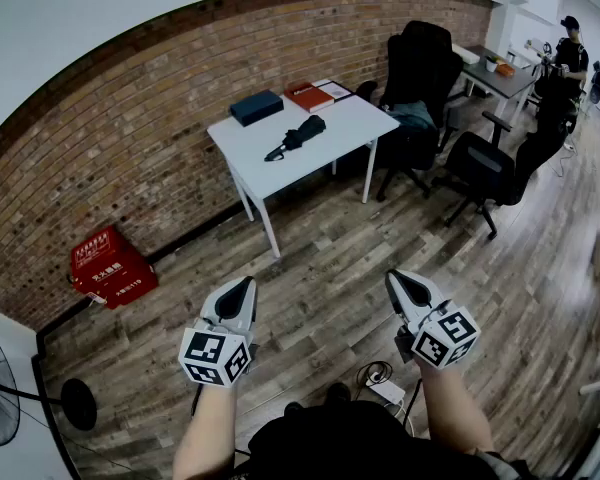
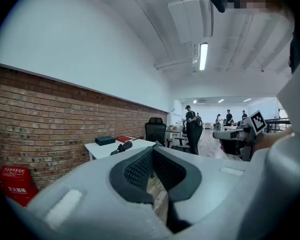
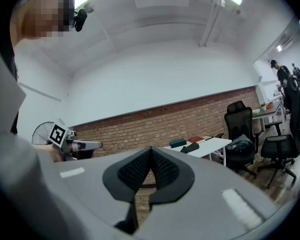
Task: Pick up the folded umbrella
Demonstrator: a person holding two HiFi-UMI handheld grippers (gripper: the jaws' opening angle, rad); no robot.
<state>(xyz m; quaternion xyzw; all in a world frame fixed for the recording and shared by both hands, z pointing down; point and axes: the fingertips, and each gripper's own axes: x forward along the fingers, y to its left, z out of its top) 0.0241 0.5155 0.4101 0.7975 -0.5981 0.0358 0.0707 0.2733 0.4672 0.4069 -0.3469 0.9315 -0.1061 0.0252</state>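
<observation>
The folded black umbrella lies on a white table against the brick wall, far ahead of both grippers. It shows small in the left gripper view and in the right gripper view. My left gripper and right gripper are held side by side over the wooden floor, pointing toward the table. Each has its jaws shut with nothing between them, tips meeting in the left gripper view and in the right gripper view.
On the table also lie a dark blue box and a red book. Black office chairs stand to its right. A red box sits by the wall, a fan at far left, and a power strip by my feet.
</observation>
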